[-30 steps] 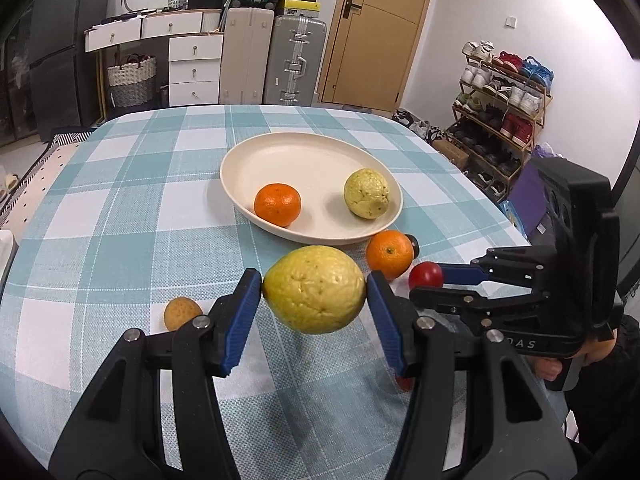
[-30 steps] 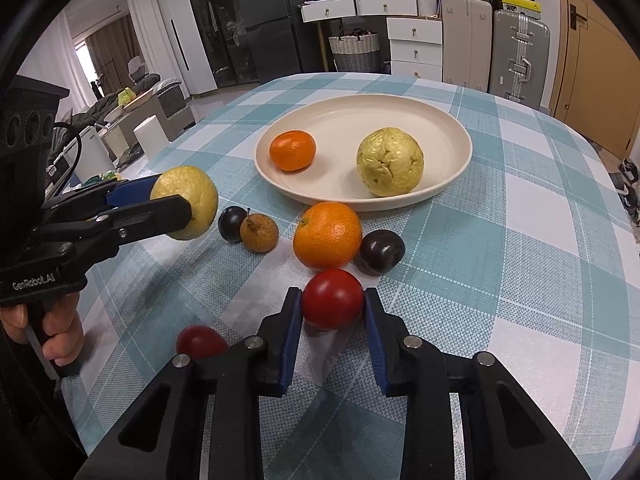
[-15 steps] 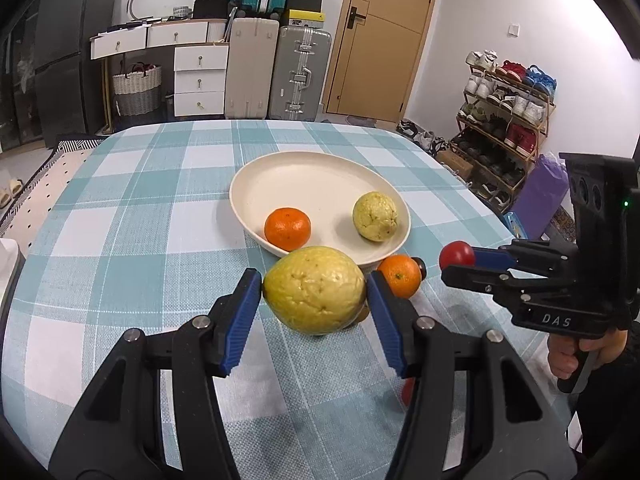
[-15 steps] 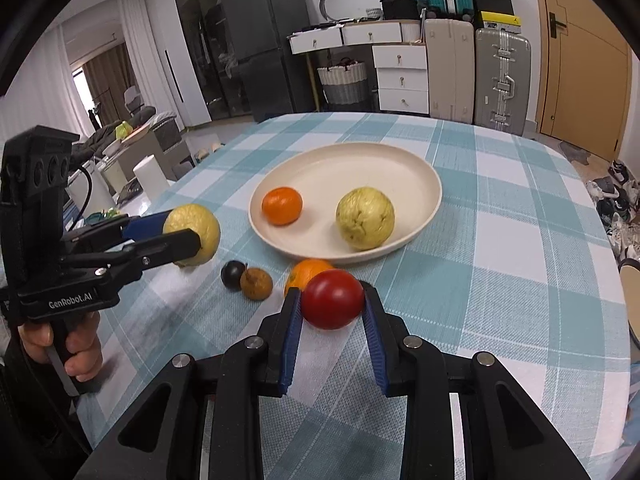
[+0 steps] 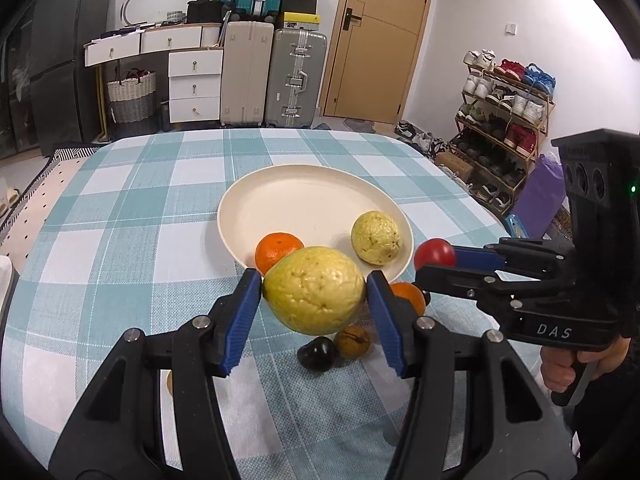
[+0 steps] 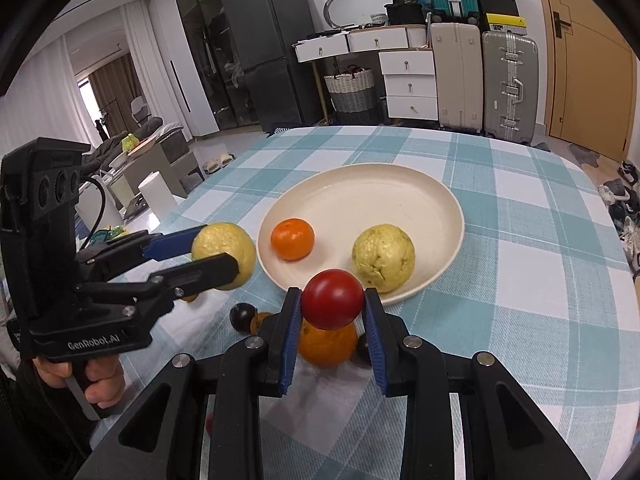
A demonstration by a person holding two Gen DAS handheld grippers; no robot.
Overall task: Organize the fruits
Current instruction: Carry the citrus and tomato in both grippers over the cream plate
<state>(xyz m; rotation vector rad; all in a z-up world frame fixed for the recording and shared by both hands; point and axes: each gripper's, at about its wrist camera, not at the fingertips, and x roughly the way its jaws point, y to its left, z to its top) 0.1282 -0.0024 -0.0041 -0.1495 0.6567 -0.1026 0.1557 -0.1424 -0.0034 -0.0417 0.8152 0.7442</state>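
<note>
While clamped: yellow guava (image 5: pixel 314 290) between left gripper (image 5: pixel 314 300) pads | above table (image 5: pixel 120 248)

Suitcases (image 5: pixel 272 72) by door (image 5: pixel 384 36); shoe rack (image 5: pixel 504 120); fridge (image 6: pixel 264 48); wicker basket (image 6: pixel 352 88)

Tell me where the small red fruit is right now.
The small red fruit is clamped in the right hand-held gripper, held in the air just short of the plate's near rim, above the loose orange.

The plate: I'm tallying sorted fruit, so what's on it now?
On the plate lie a small orange and a yellow-green guava. The held tomato covers part of its near rim, so that bit is unseen.
</note>
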